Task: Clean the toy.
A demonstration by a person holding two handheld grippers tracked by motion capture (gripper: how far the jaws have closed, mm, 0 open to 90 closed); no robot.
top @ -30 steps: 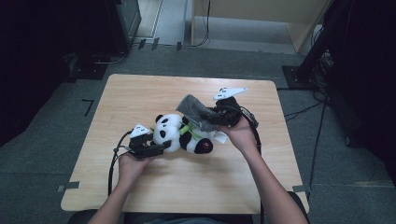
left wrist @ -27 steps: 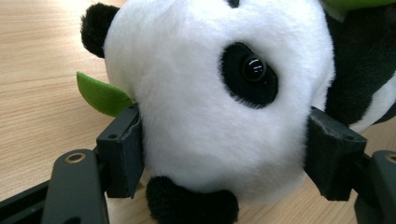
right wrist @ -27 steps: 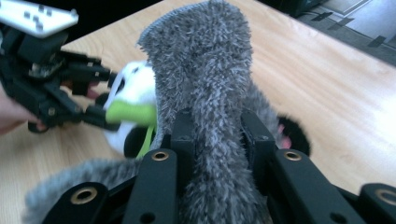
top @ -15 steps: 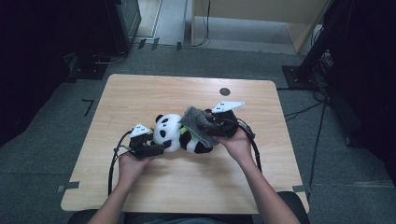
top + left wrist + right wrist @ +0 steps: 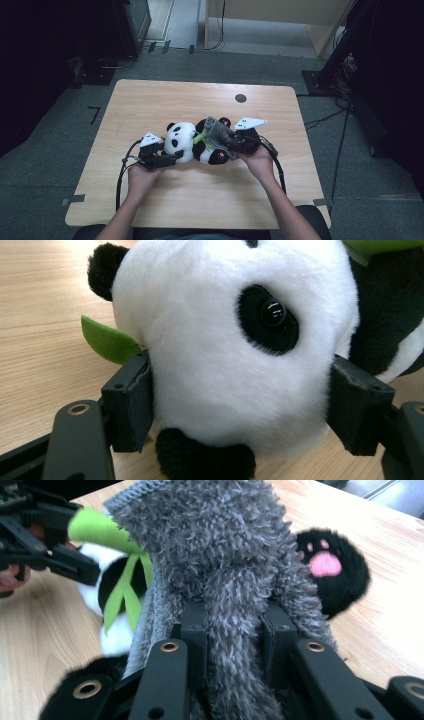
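A black and white panda plush (image 5: pixel 182 142) lies on its side in the middle of the wooden table (image 5: pixel 150 100). My left gripper (image 5: pixel 172 157) is shut on the panda's head (image 5: pixel 210 340), one jaw on each side (image 5: pixel 241 395). A green felt leaf (image 5: pixel 107 340) sticks out beside the head. My right gripper (image 5: pixel 231 142) is shut on a fold of a grey fuzzy cloth (image 5: pixel 216 131). Its jaws (image 5: pixel 235 617) have just been closing with the cloth (image 5: pixel 215 545) between them. The cloth drapes over the panda's body, and a black paw with a pink pad (image 5: pixel 330 570) shows beside it.
A small black round mark (image 5: pixel 241 98) sits near the table's far edge. Cables trail from both grippers toward the near edge. Grey carpet, dark equipment and a cabinet surround the table.
My right gripper has come down and left with the grey cloth, which now rests on the panda's body. The left gripper and the panda's head have stayed in place.
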